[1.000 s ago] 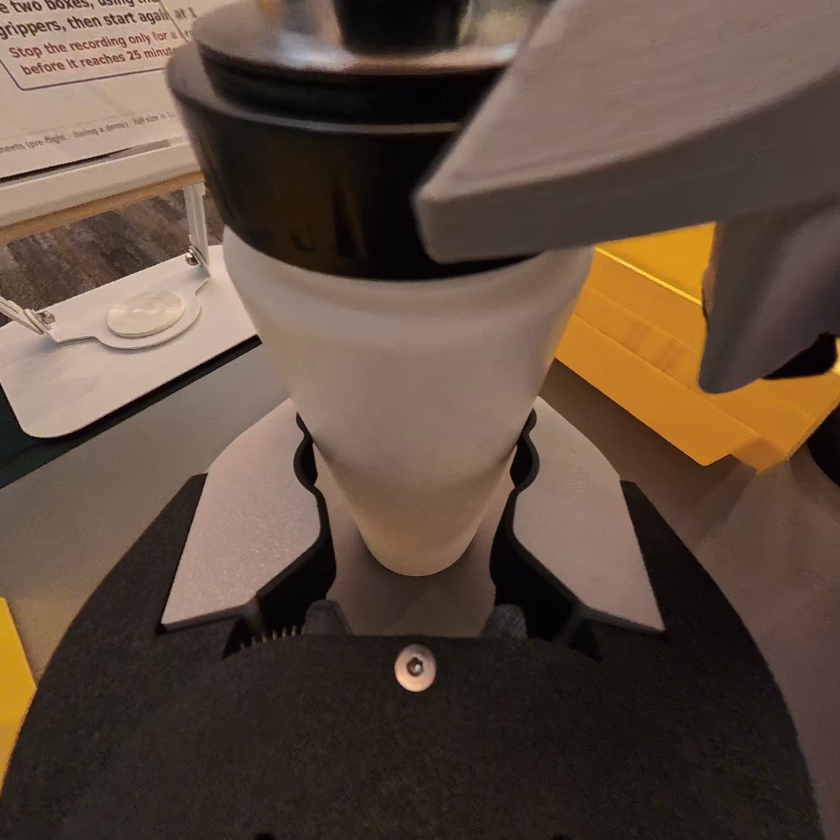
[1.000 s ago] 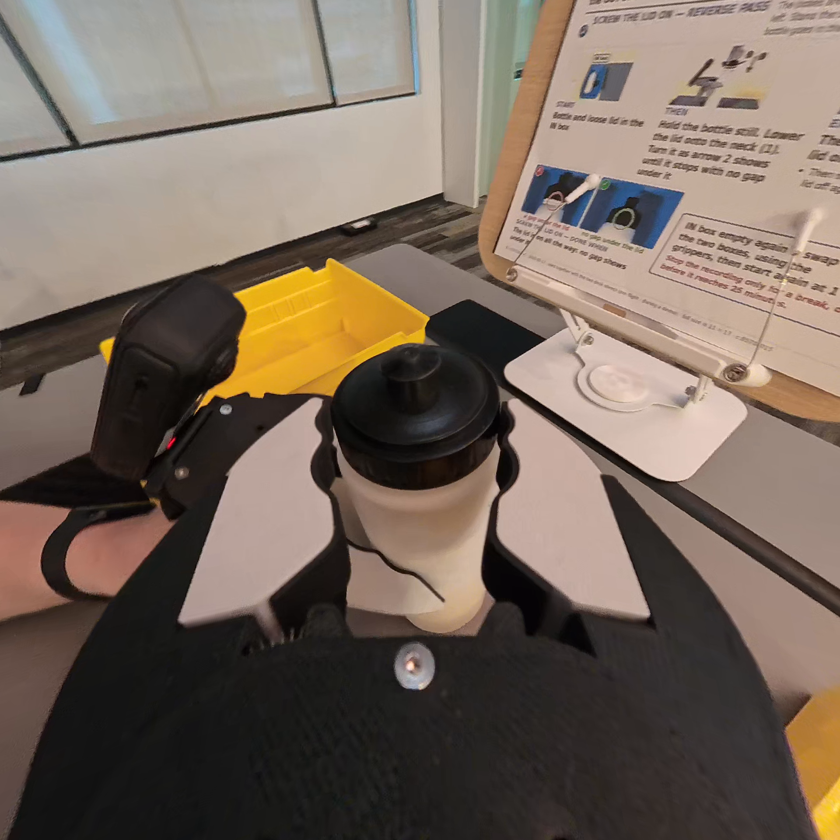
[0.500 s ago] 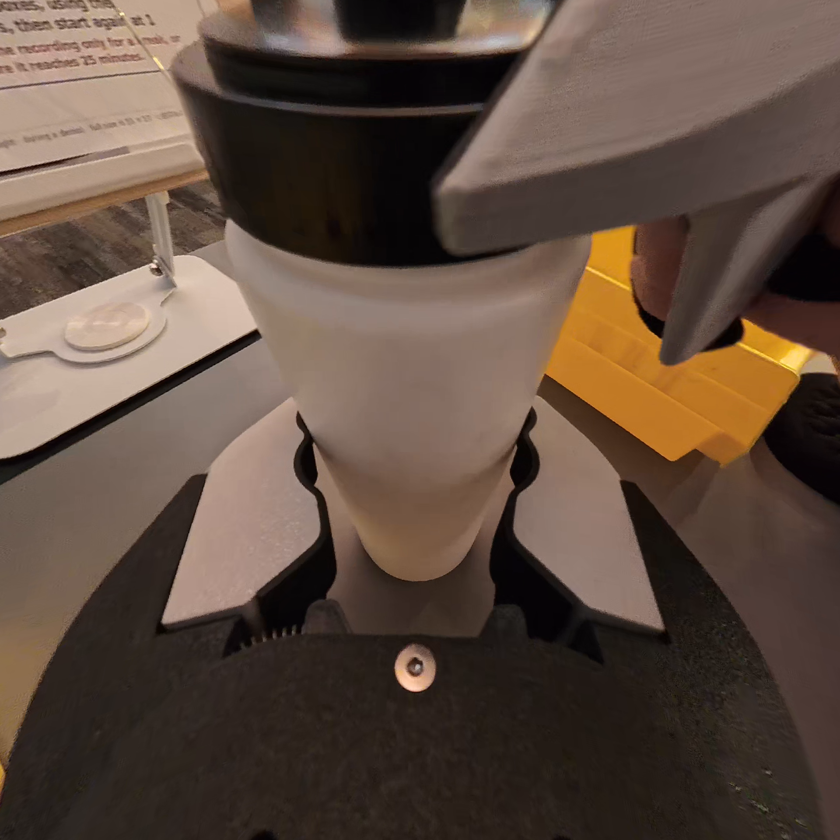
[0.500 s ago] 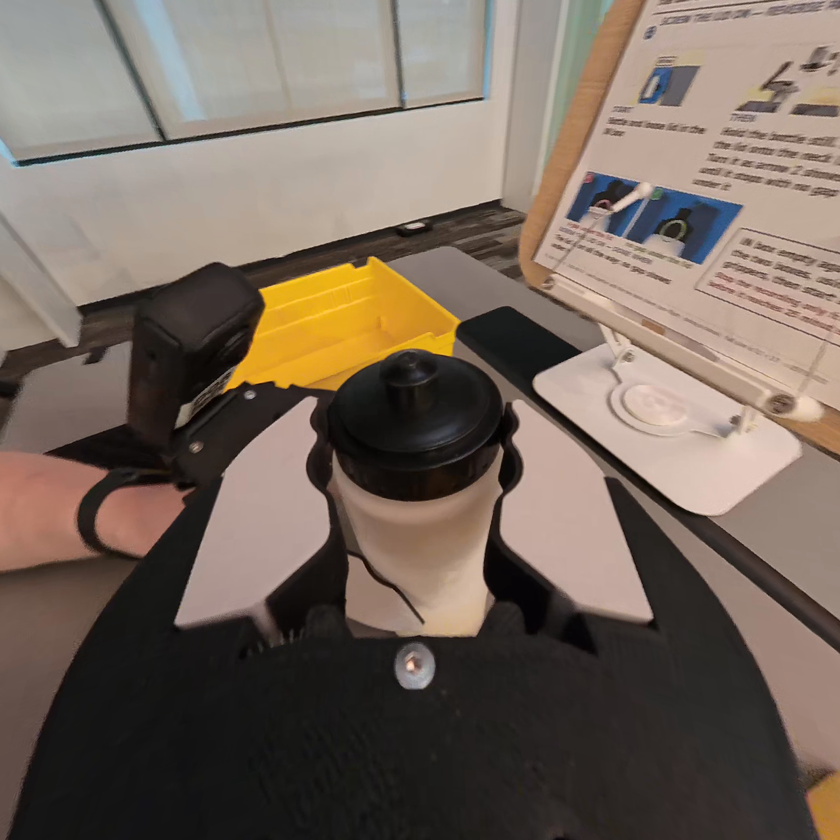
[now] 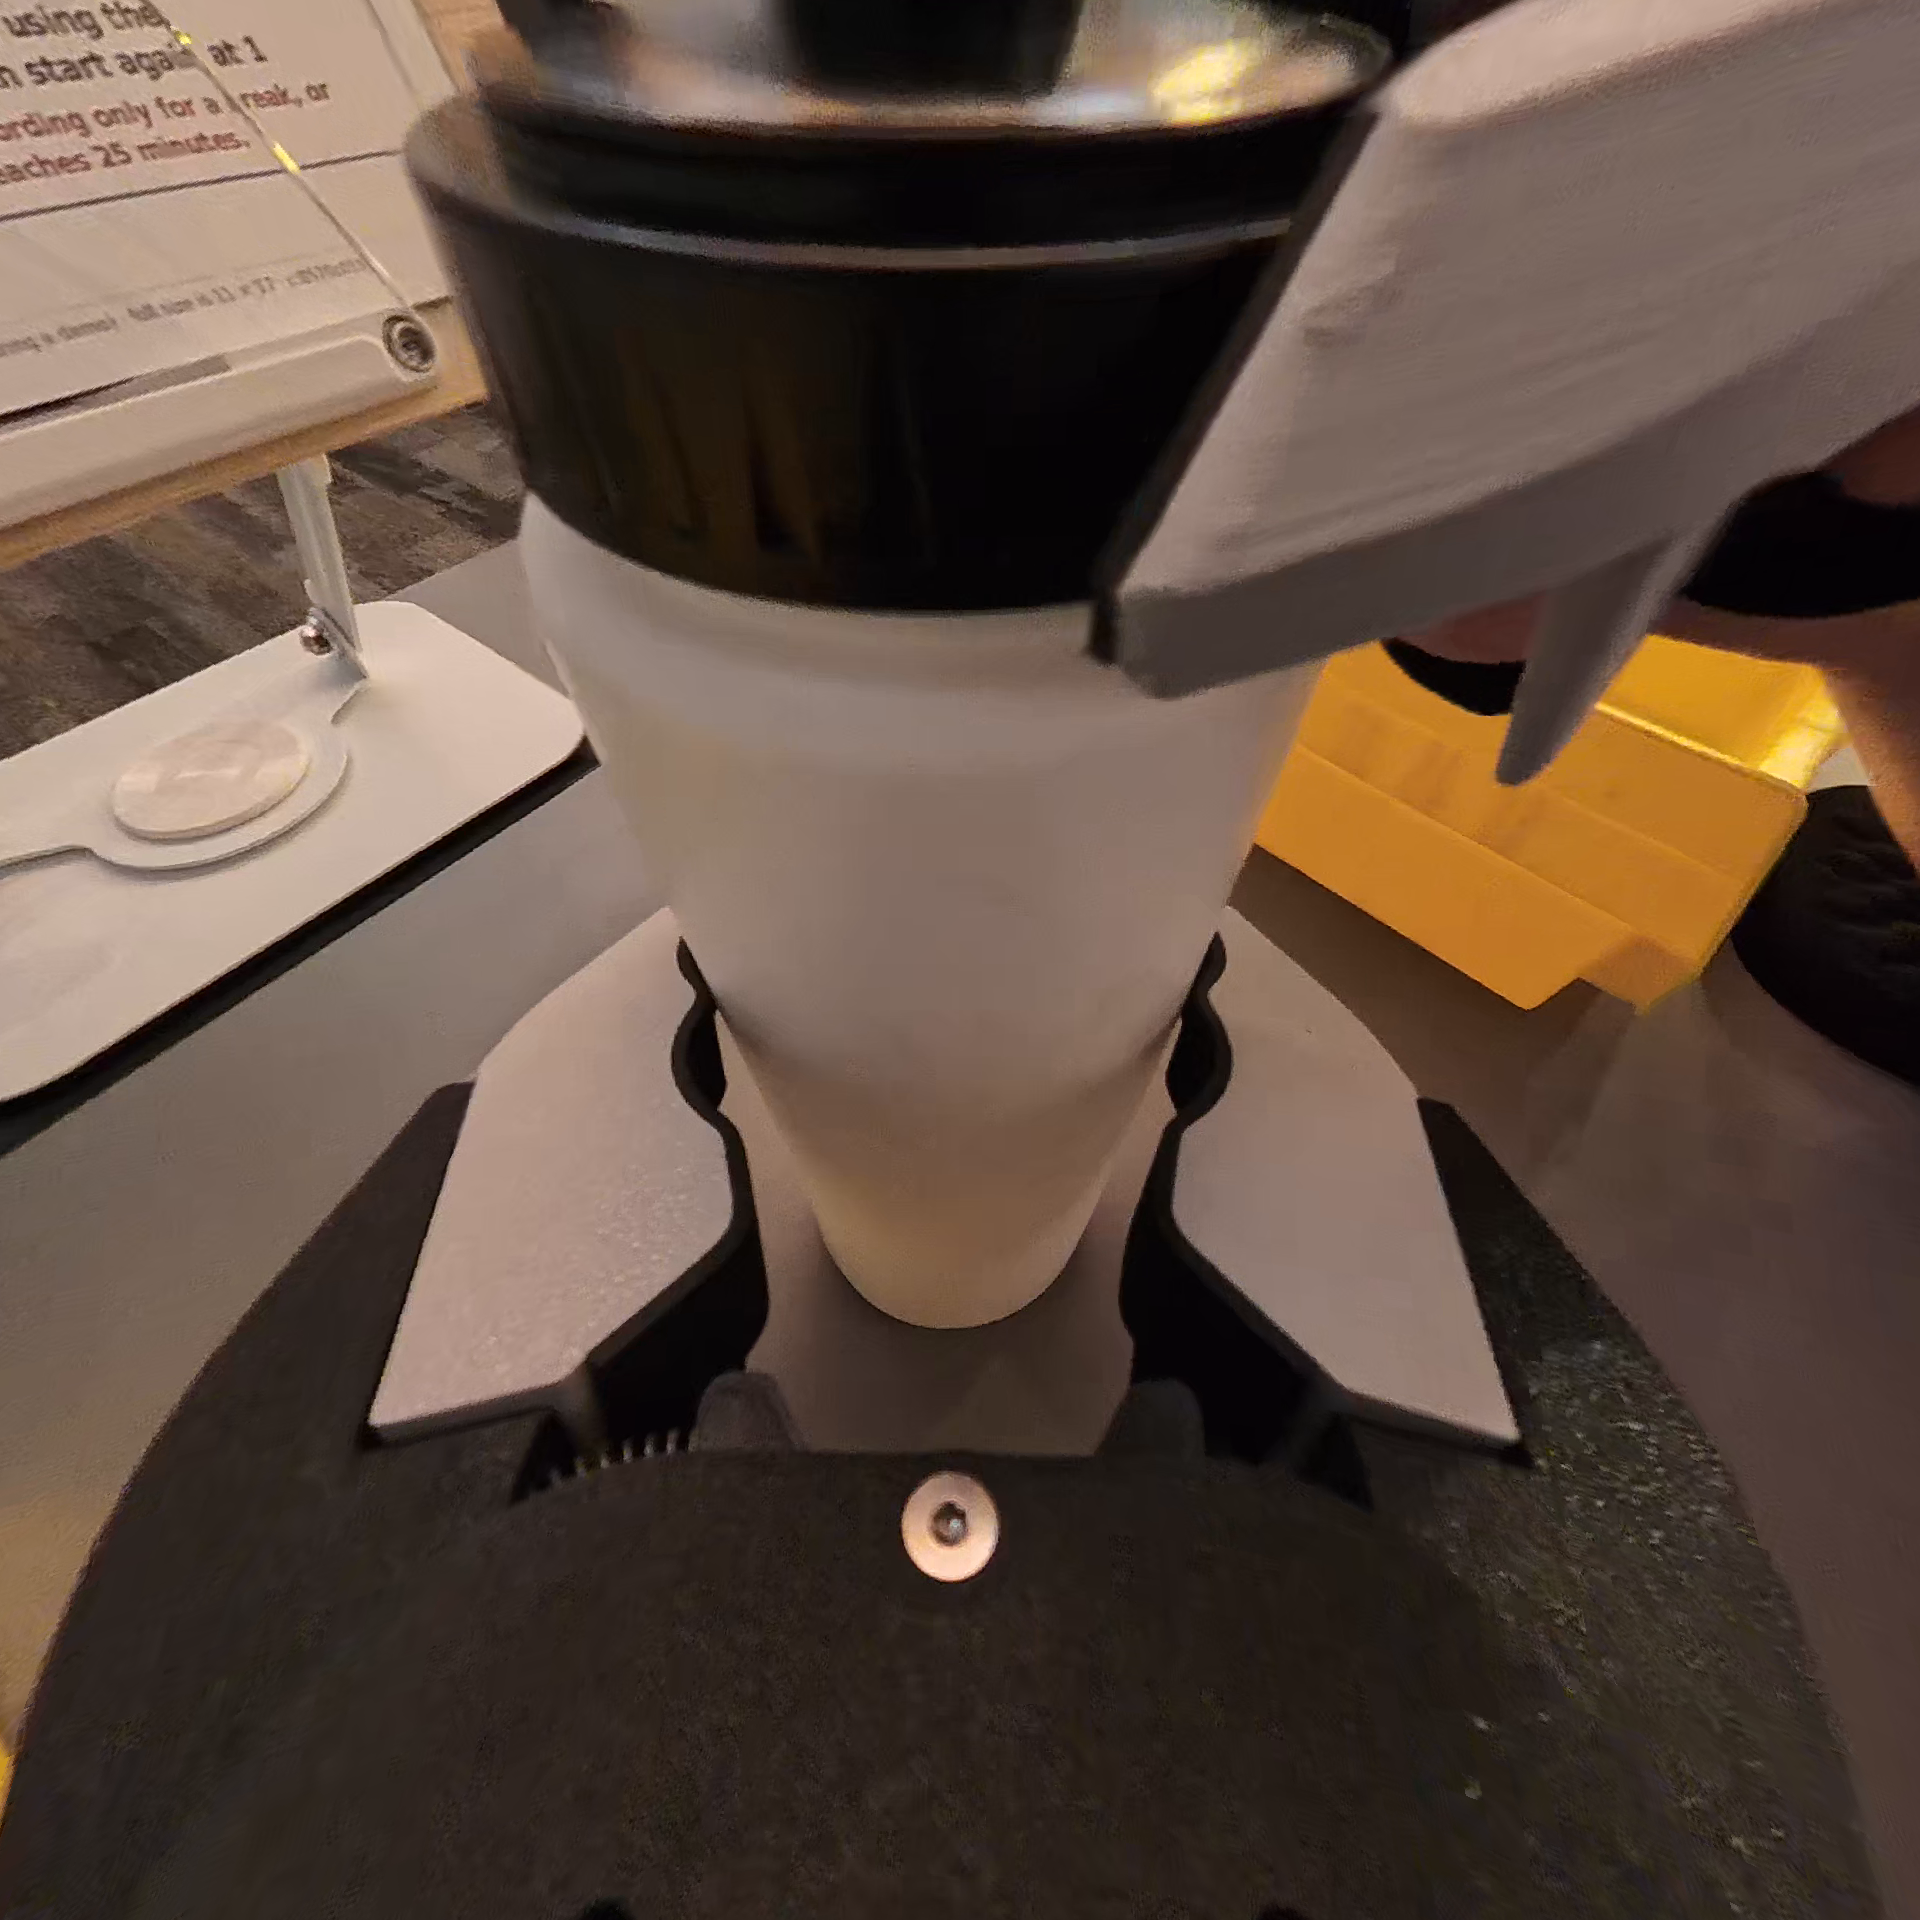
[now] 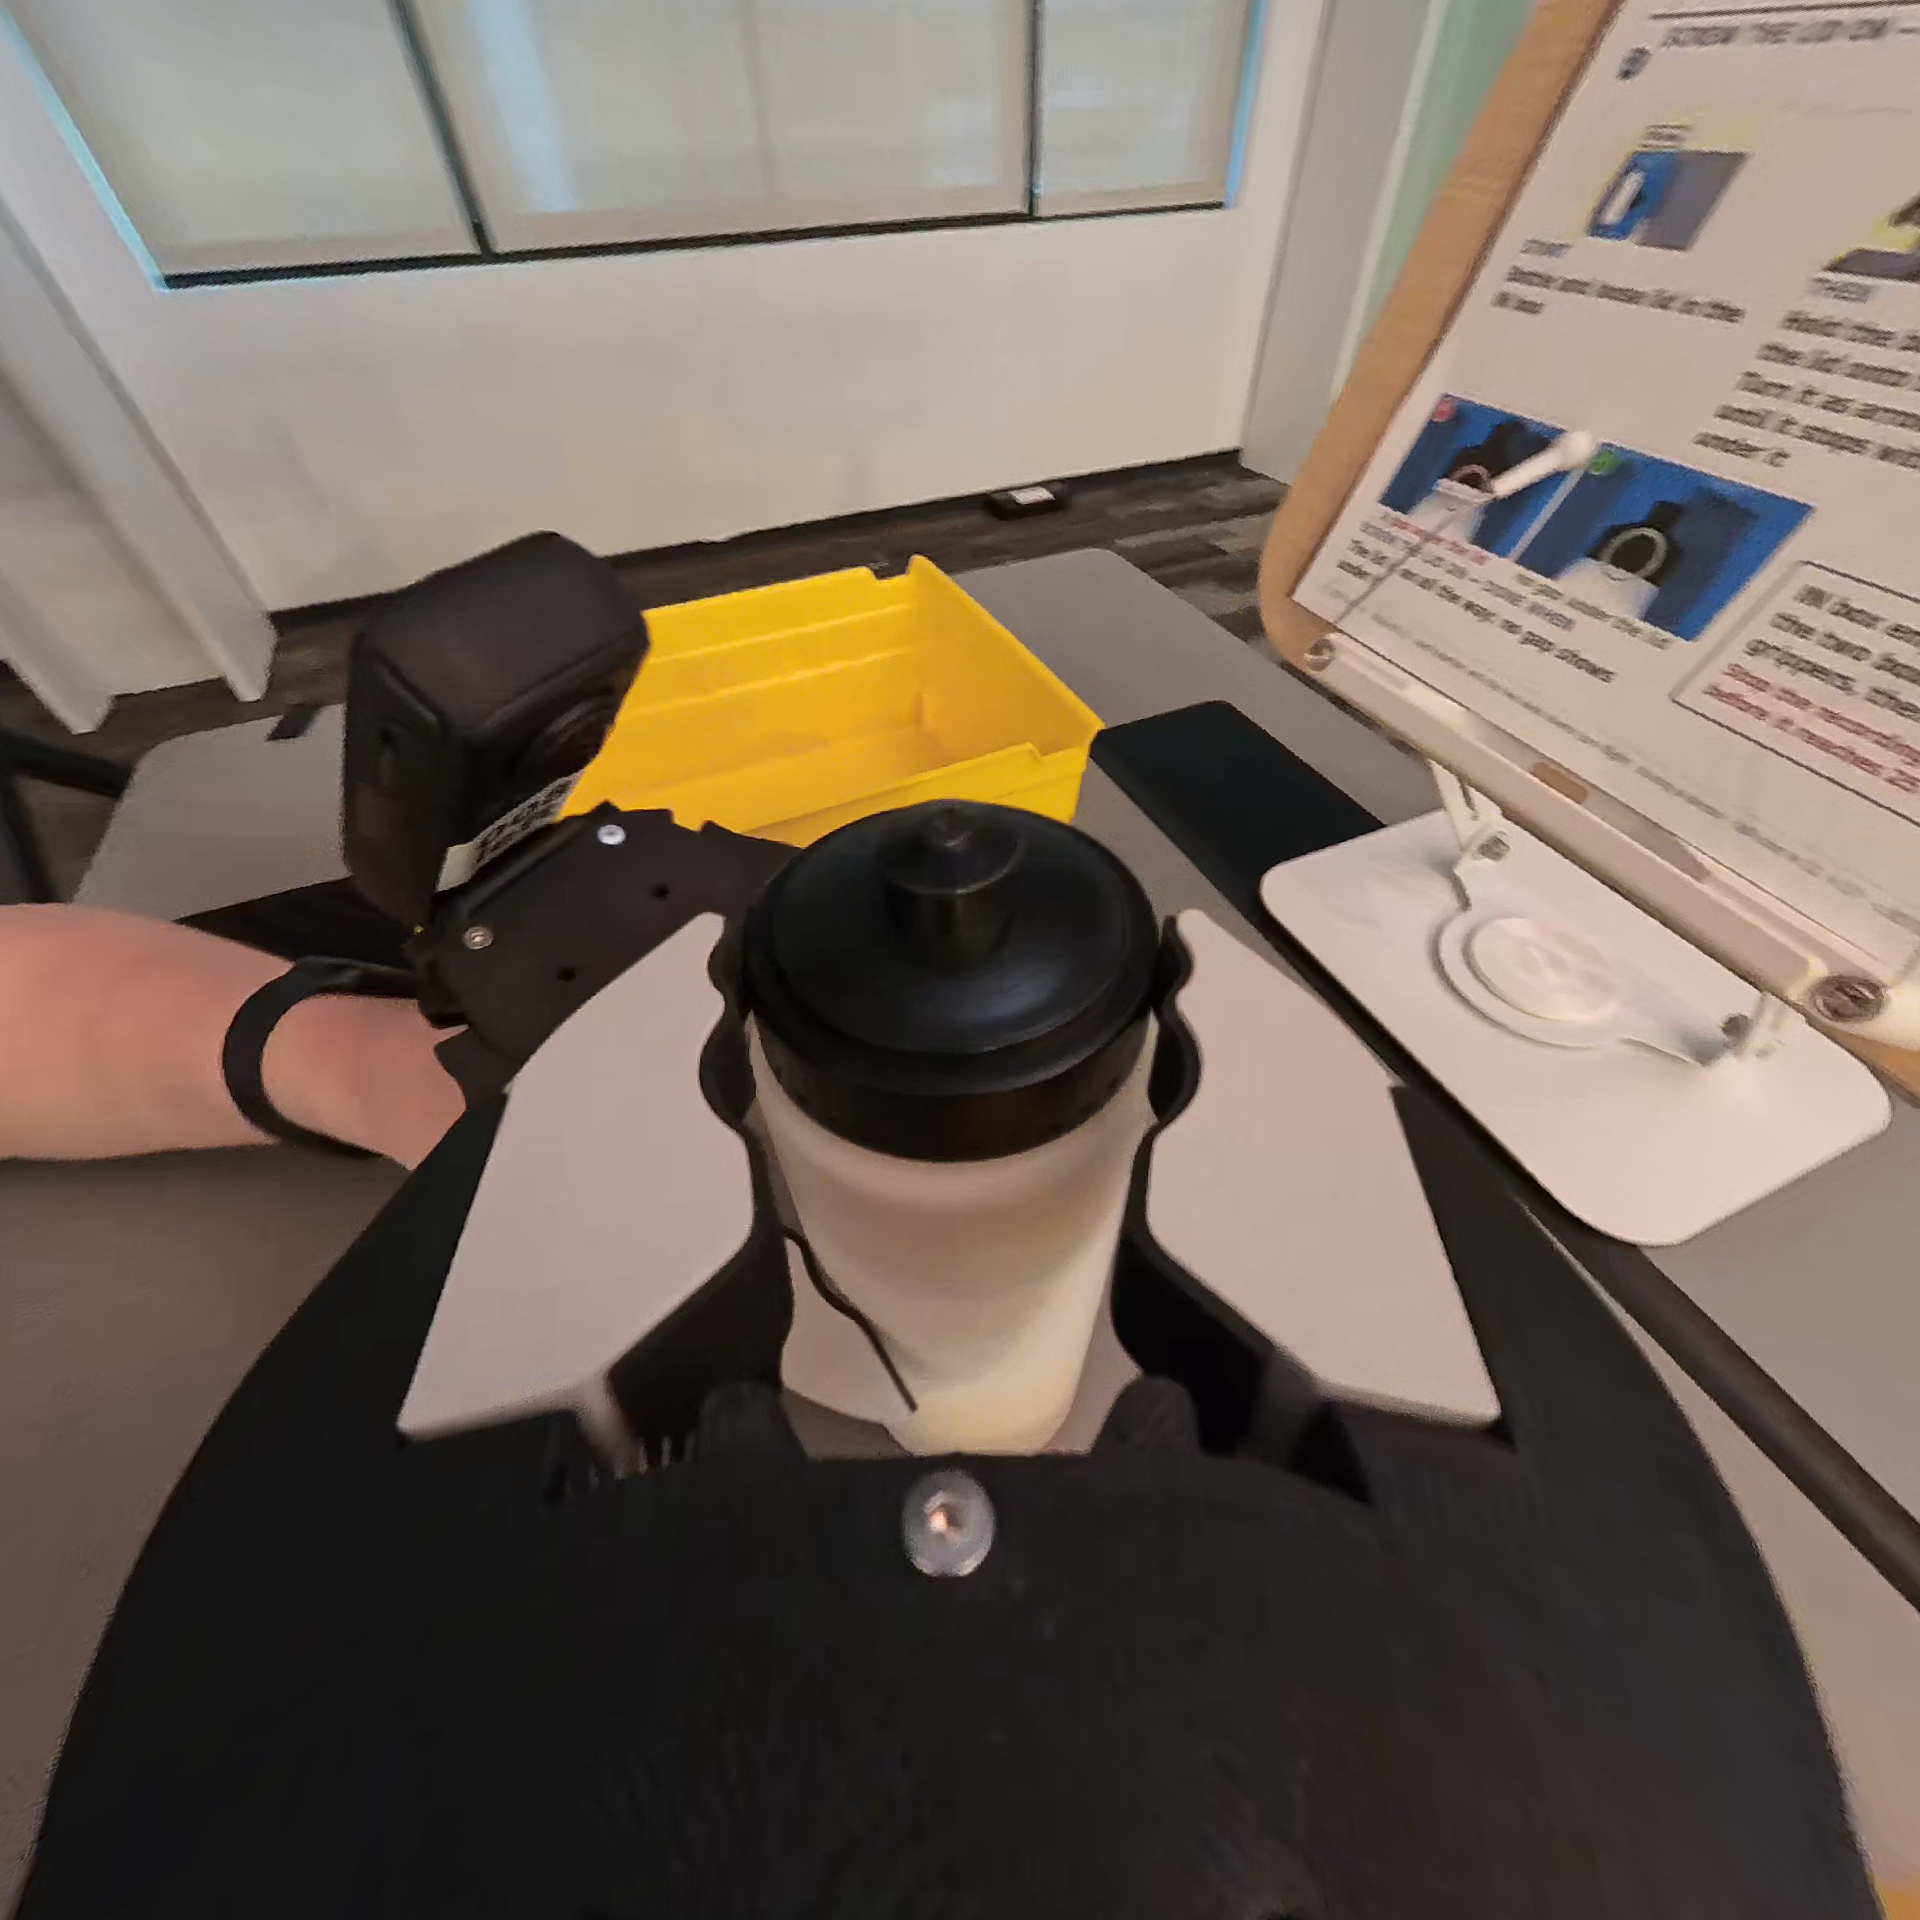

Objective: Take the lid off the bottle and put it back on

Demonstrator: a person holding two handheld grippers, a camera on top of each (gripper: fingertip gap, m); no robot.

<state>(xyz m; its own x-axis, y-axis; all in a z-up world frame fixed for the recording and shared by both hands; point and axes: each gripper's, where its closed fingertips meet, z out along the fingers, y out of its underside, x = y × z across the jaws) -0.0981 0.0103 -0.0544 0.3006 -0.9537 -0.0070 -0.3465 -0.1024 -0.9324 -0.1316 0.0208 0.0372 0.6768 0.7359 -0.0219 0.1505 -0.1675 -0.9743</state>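
The white translucent plastic bottle (image 5: 914, 831) stands upright on the grey table (image 5: 260, 1164), just in front of the yellow plastic bin (image 6: 862, 717). The left gripper (image 5: 945, 1049) is clamped on the lower body of the bottle, with both grey fingers pressed against its sides. The right gripper (image 6: 945, 997) is closed around the black round screw lid with a central spout (image 6: 945, 966), its 2 notched fingers bearing on the lid's rim from either side.

No gap shows between lid and bottle shoulder, so the lid appears seated; whether its thread is tight or already loosened cannot be read from these views, which are slightly blurred.

Risks from this position:

1. Slip at the lid. The rim is smooth and the contact is narrow; torque may turn the fingers around the lid instead of turning the lid.
2. Body rotation. The soft wall may deform under the left gripper, and the bottle would then spin with the lid.
3. Tilt. Off-axis pull by the right gripper could lever the bottle over toward the white stand base (image 6: 1558, 1039) of the instruction board (image 6: 1662, 416).
4. Cross-threading on refit if the lid is lowered out of square.
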